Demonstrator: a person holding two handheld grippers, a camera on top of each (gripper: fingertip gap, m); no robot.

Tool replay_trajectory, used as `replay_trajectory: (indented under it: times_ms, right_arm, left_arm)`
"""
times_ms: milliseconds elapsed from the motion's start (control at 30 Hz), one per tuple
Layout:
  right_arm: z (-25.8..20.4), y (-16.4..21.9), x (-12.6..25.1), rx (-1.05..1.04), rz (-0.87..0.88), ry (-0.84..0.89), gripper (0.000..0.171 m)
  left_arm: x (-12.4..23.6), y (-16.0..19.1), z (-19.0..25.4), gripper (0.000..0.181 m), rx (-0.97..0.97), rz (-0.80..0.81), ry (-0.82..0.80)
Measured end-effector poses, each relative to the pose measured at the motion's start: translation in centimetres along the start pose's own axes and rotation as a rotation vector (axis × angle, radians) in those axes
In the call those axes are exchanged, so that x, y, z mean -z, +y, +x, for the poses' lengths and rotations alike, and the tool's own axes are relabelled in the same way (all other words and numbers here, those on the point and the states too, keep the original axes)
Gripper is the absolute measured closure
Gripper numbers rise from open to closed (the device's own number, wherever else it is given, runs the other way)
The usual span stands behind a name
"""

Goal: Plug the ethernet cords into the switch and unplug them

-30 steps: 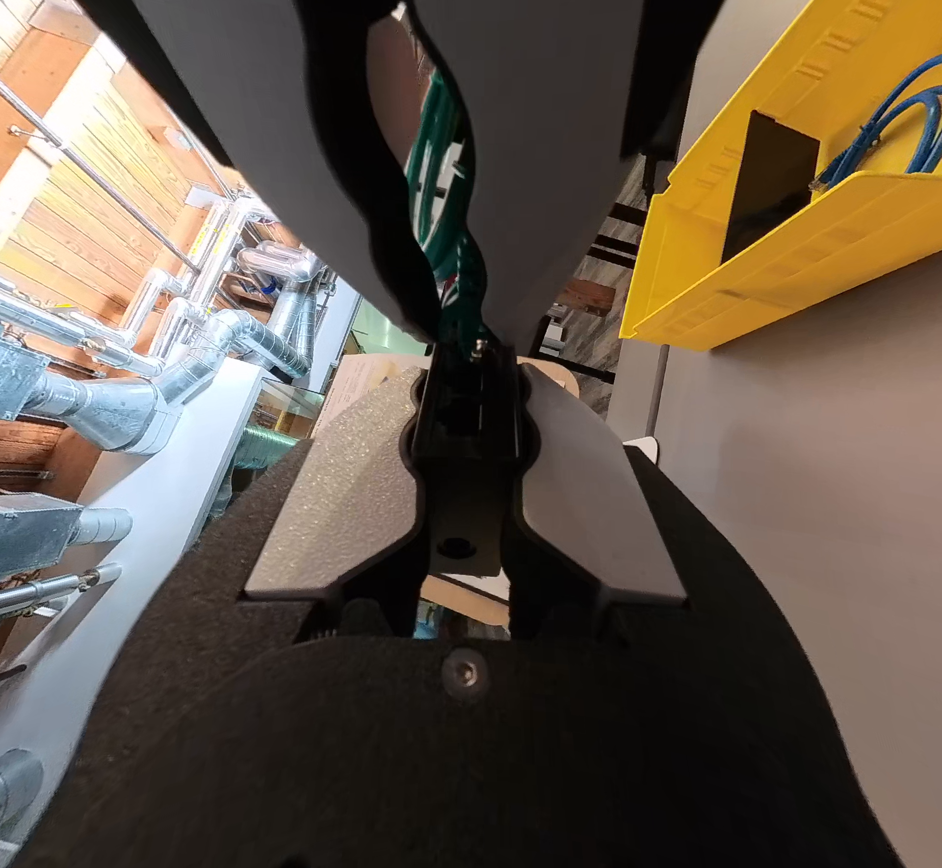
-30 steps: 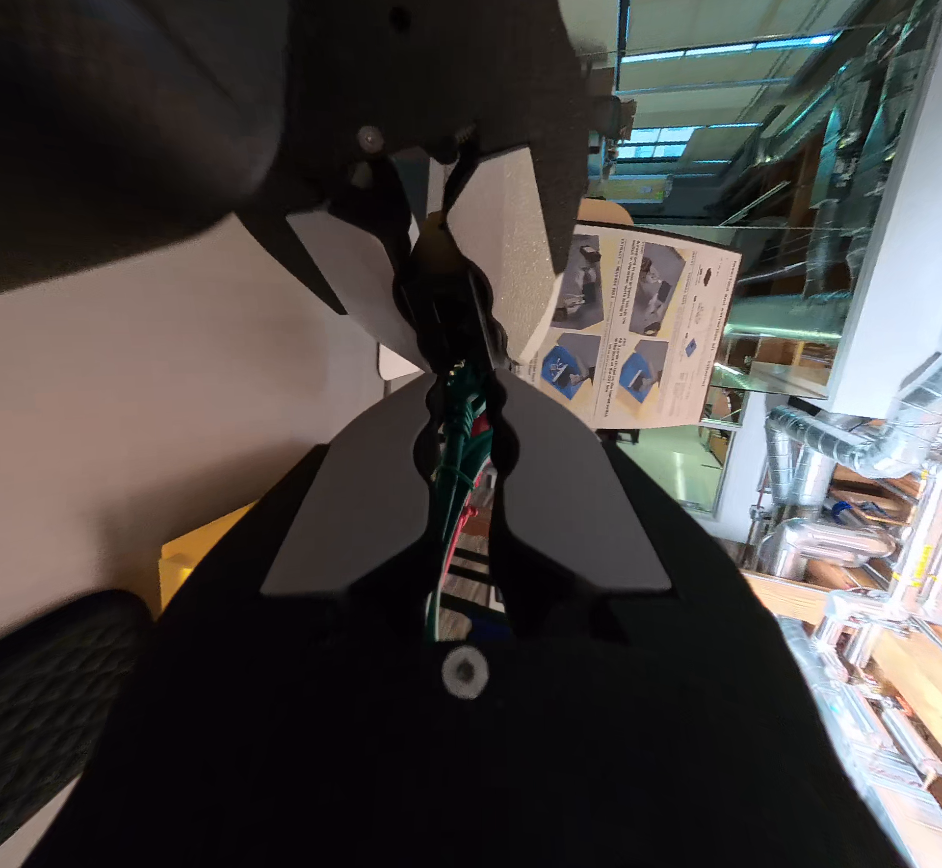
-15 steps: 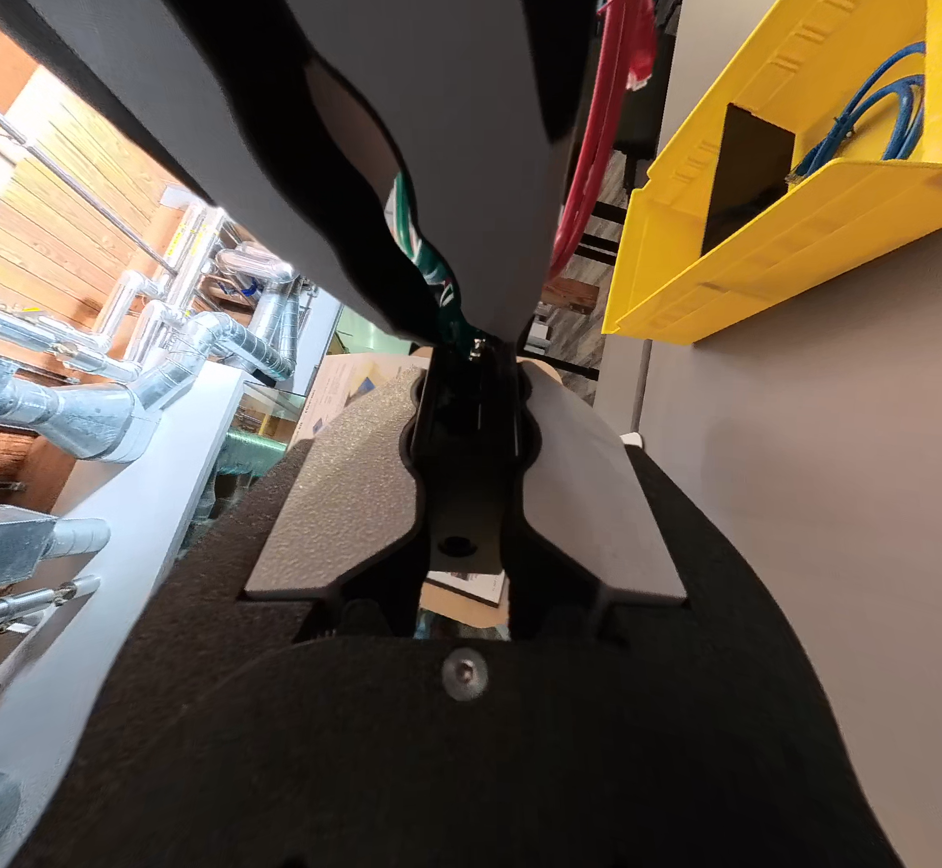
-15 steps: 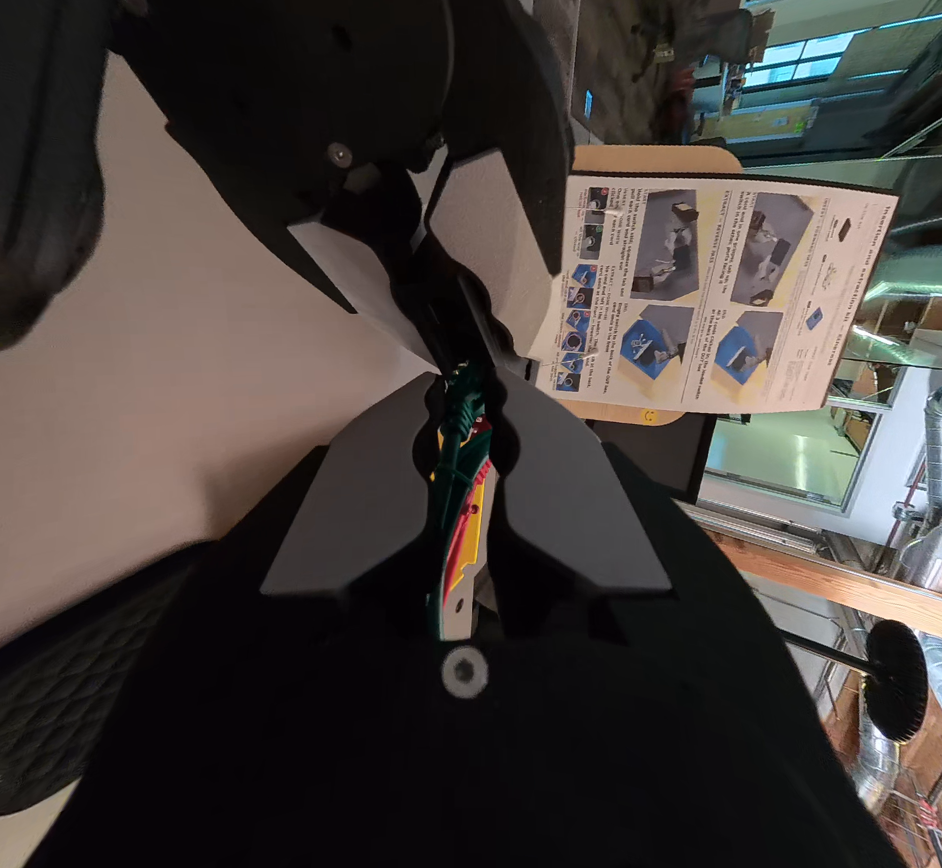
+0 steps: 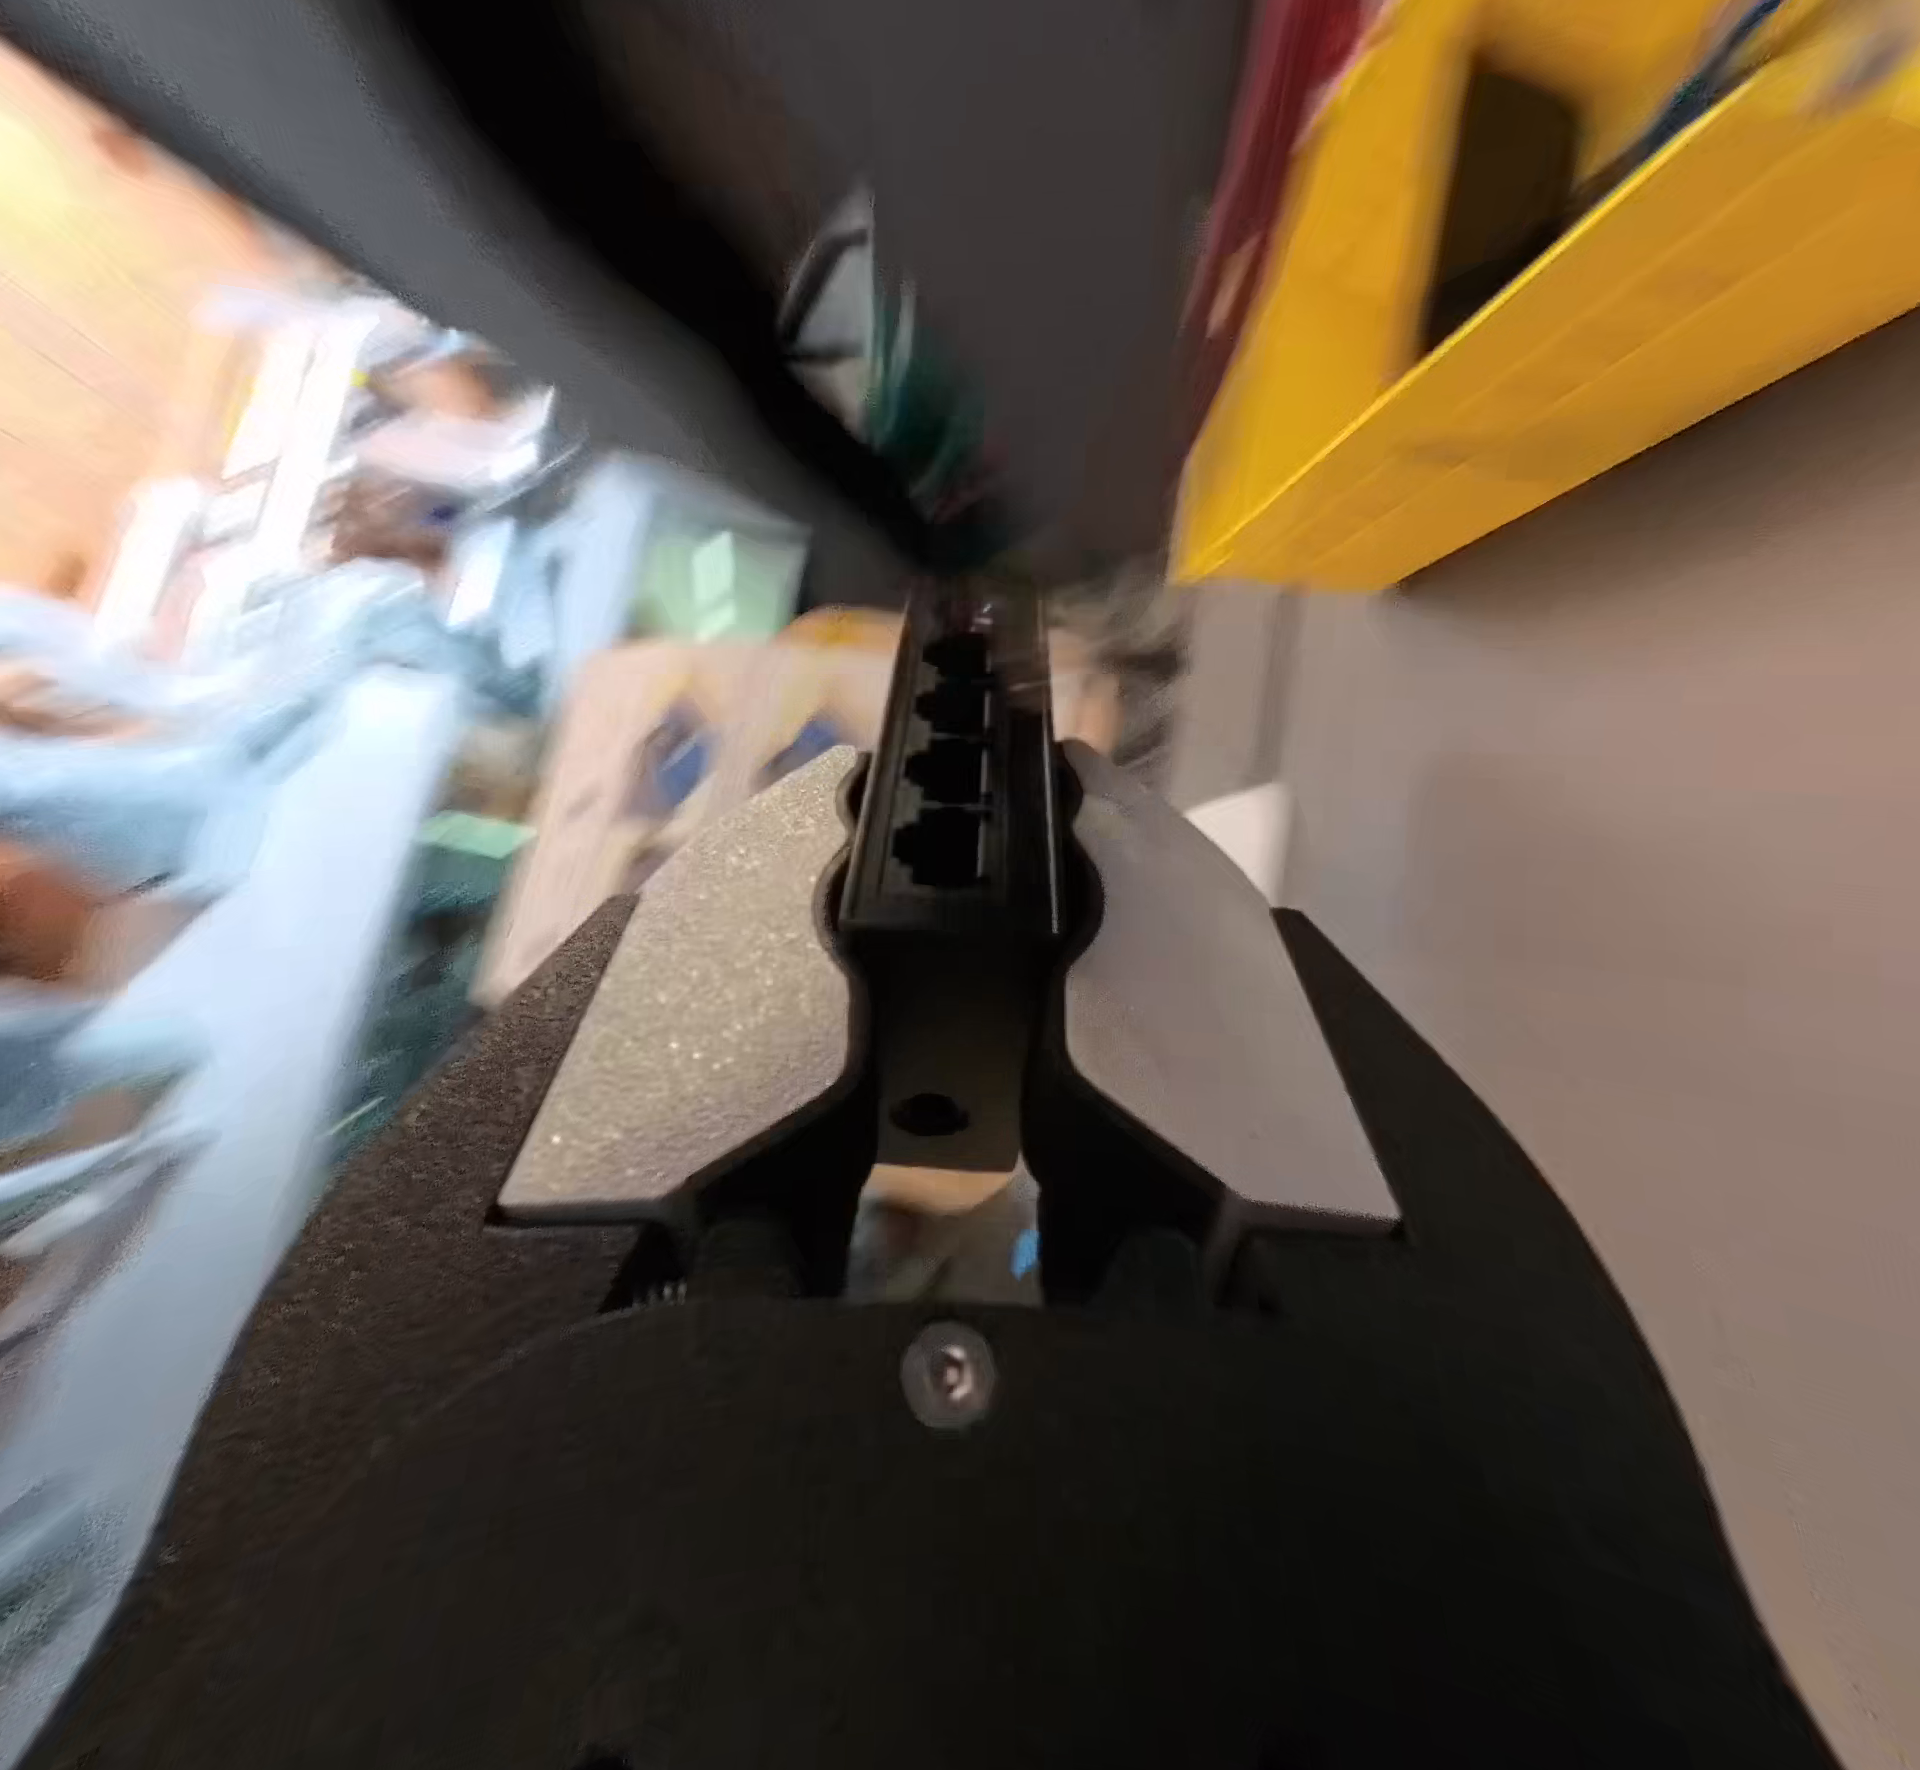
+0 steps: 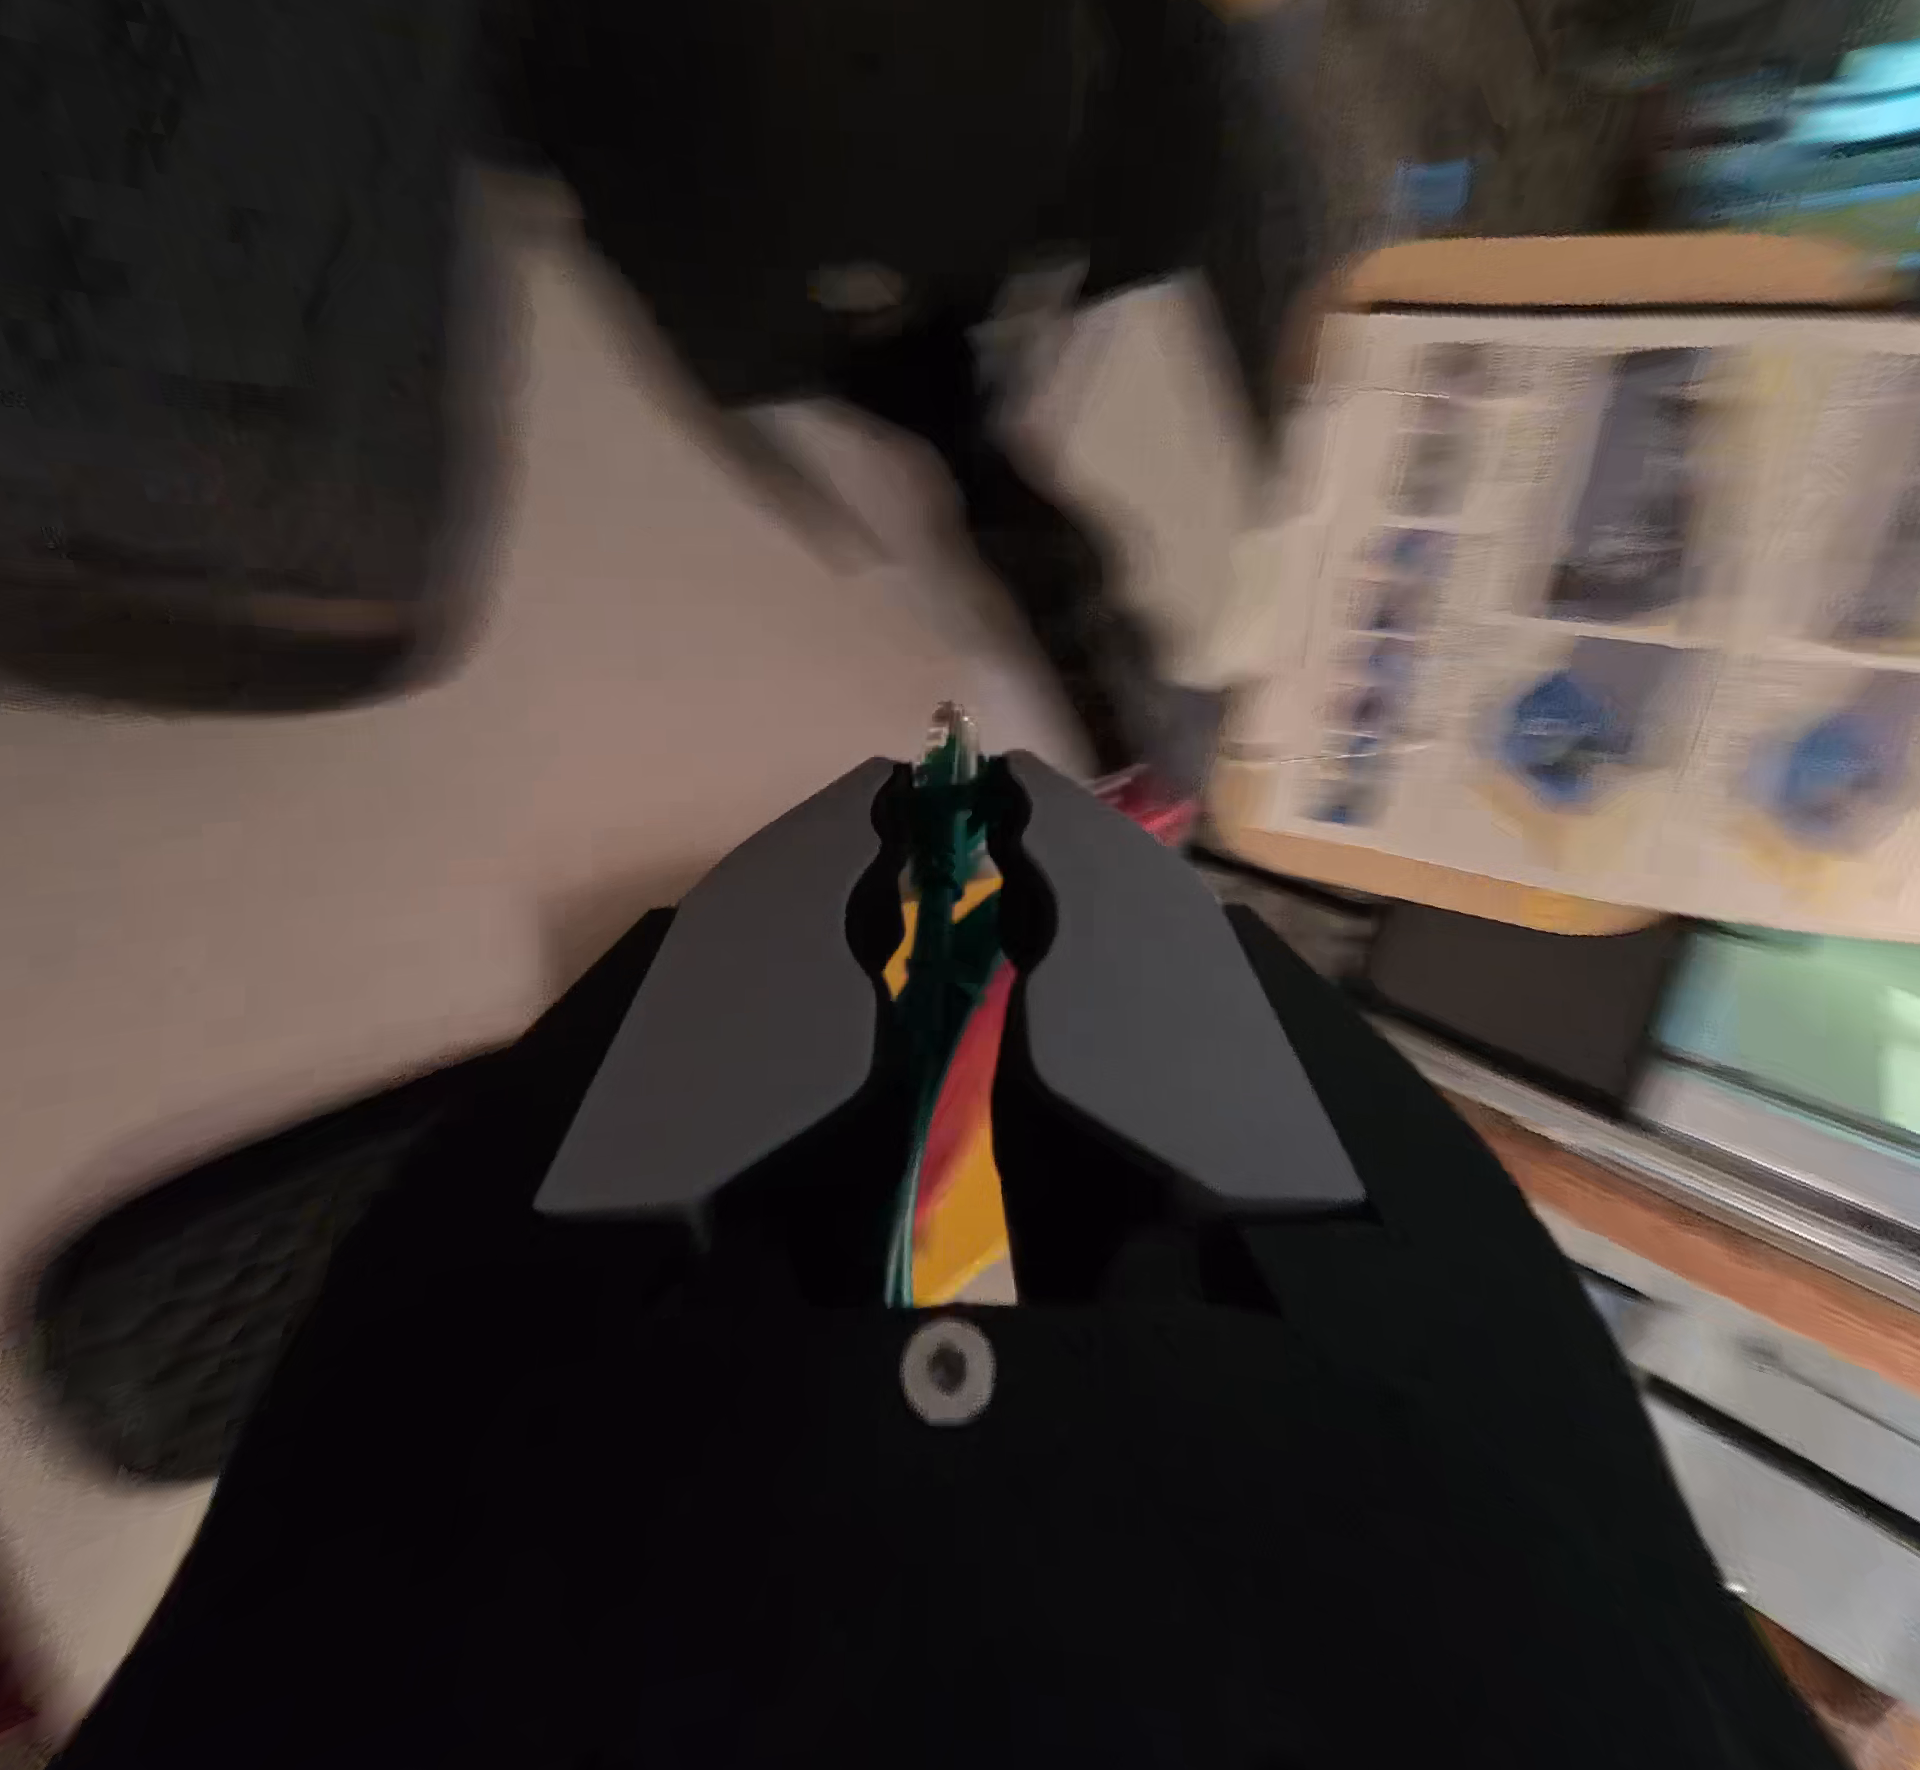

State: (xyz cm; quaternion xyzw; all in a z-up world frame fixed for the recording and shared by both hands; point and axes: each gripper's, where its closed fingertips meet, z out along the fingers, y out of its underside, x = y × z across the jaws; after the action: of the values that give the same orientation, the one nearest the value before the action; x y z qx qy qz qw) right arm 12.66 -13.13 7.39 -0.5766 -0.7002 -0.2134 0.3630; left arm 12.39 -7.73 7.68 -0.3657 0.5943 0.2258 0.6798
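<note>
My left gripper [image 5: 961,775] is shut on the black ethernet switch [image 5: 961,785], held end-on, with several empty ports facing the camera. Just beyond its far end the right gripper's fingers [image 5: 1060,214] loom, blurred, with a green cord [image 5: 925,411] between them. In the right wrist view my right gripper [image 6: 948,770] is shut on the green ethernet cord [image 6: 940,899]; its clear plug [image 6: 951,728] sticks out past the fingertips, free of the switch. The left gripper shows there as a dark blur [image 6: 862,266].
A yellow bin [image 5: 1621,338] holding blue cable stands on the grey table [image 5: 1610,889] at right. A red cord [image 5: 1288,110] hangs beside it. A printed sheet on a board [image 6: 1621,608] stands behind. Both views are motion-blurred.
The green plug has come out of the switch, and the right gripper has pulled back from the left one. The switch's ports now show empty. Both views are swinging.
</note>
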Motion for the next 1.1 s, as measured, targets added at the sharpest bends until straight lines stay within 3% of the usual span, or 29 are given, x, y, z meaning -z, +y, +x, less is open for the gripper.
replay_trajectory:
  times_ms: [33, 67, 133, 300, 367, 567, 833, 1100]
  right_arm:
    - [-1.5, 0.6, -0.3, -0.027, -0.017, -0.093, 0.157]
    - [-2.5, 1.4, -0.8, -0.004, -0.050, -0.095, 0.156]
    - [-2.5, 2.4, -1.5, 0.132, -0.071, 0.041, 0.156]
    - [-0.4, 2.1, -0.4, -0.091, 0.084, 0.095, 0.156]
    - [0.2, 3.7, 0.4, -0.146, 0.090, 0.110, 0.156]
    - [-1.1, 10.6, 1.7, -0.334, 0.078, 0.094, 0.156]
    - [-1.8, 21.0, -2.6, -0.480, -0.121, 0.082, 0.156]
    - [-1.9, 25.1, -9.4, -0.553, -0.212, 0.071, 0.156]
  left_arm:
    - [-0.4, 2.0, -1.1, 0.150, -0.050, -0.069, -0.058]
    - [-0.4, 3.4, -1.8, 0.151, 0.020, -0.085, -0.045]
    - [0.1, 4.0, -2.6, 0.151, 0.103, -0.059, 0.001]
    - [-0.1, 5.1, -1.7, 0.151, 0.083, -0.123, 0.072]
    - [-0.3, 6.7, -1.0, 0.150, 0.095, -0.204, 0.144]
    - [-0.2, 10.4, -2.4, 0.150, 0.149, -0.301, 0.117]
    - [0.1, 12.0, -3.2, 0.151, 0.182, -0.336, 0.112]
    - [-0.4, 11.2, -2.3, 0.151, 0.146, -0.331, 0.130]
